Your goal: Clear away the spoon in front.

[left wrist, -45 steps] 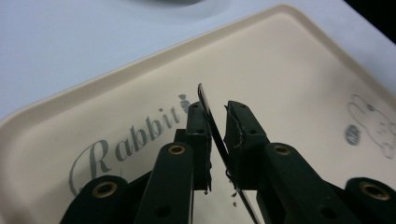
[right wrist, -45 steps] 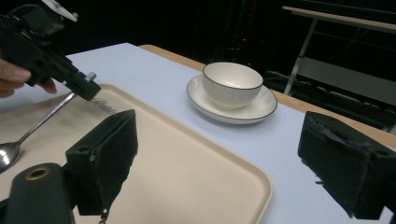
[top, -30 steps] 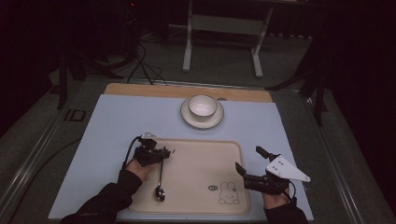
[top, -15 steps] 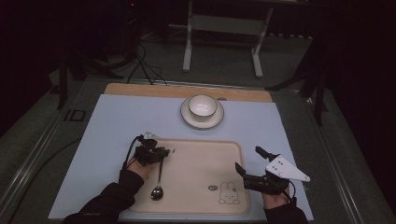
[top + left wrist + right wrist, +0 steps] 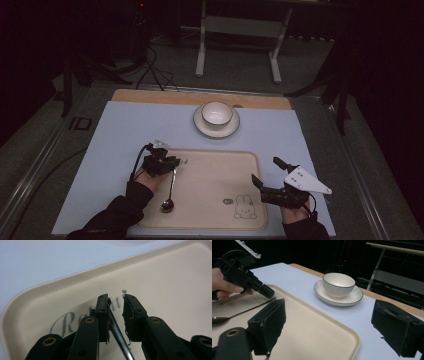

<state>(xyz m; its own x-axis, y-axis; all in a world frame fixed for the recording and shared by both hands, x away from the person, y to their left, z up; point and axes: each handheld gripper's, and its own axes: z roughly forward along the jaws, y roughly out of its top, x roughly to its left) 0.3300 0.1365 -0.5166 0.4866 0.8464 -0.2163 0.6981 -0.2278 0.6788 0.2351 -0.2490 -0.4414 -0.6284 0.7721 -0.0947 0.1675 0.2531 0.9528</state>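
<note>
**Spoon lies on the tray, left jaws parted around its handle**

In the high view the left gripper sits at the tray's 10 o'clock corner, over the handle end of the spoon. The spoon's long axis runs about 12 to 6 o'clock, handle tip at 12, bowl at 6 near the tray's near rim. In the left gripper view the jaws stand a little apart with the handle between them; it lies against one pad and clear of the other, so it is not clamped.

The tray's middle and its 3 o'clock half are bare but for a printed rabbit. The bowl on its saucer stands on the mat beyond the tray's far rim, well apart from both grippers.

The right gripper rests at the tray's 4 o'clock edge, jaws wide apart and holding nothing; its own view shows them framing the bowl.

Against the earlier frames, the spoon has shifted slightly on the tray, its bowl lying a touch farther from the near rim, while the right gripper has stayed put.
</note>
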